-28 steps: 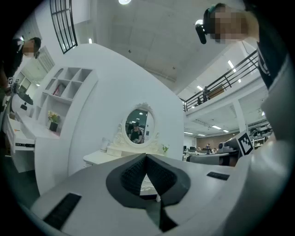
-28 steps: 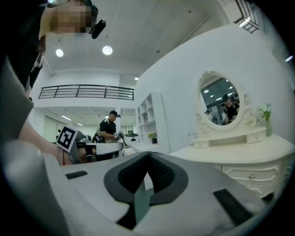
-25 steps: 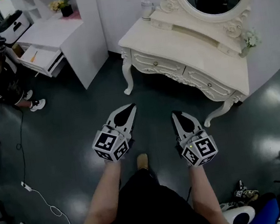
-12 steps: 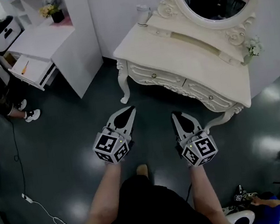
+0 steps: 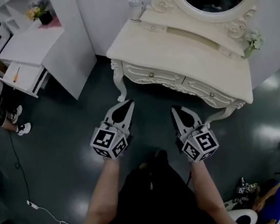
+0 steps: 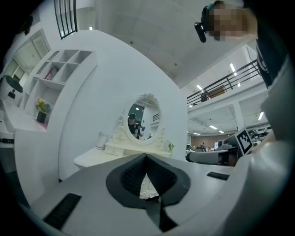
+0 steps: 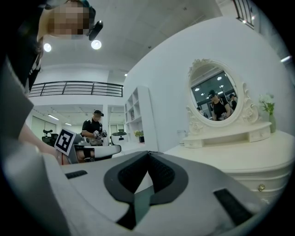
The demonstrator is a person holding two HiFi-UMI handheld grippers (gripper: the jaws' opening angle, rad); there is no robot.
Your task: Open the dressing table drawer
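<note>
Ahead, centre-right of frame: cream carved dressing table drawer (image 5: 207, 90), front running upper-left to lower-right. Right gripper (image 5: 176, 113) nearer than left gripper (image 5: 127, 104); both sets of fingers pressed together, empty.

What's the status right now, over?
Left hand-held gripper and right hand-held gripper shut, empty. Dressing table drawers closed, untouched. Nothing in between.

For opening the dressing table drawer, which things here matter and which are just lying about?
Job: dressing table; left-hand drawer; right-hand drawer; left tongs; right tongs.
Lying about: white cup; flower vase; white desk; floor cable.
</note>
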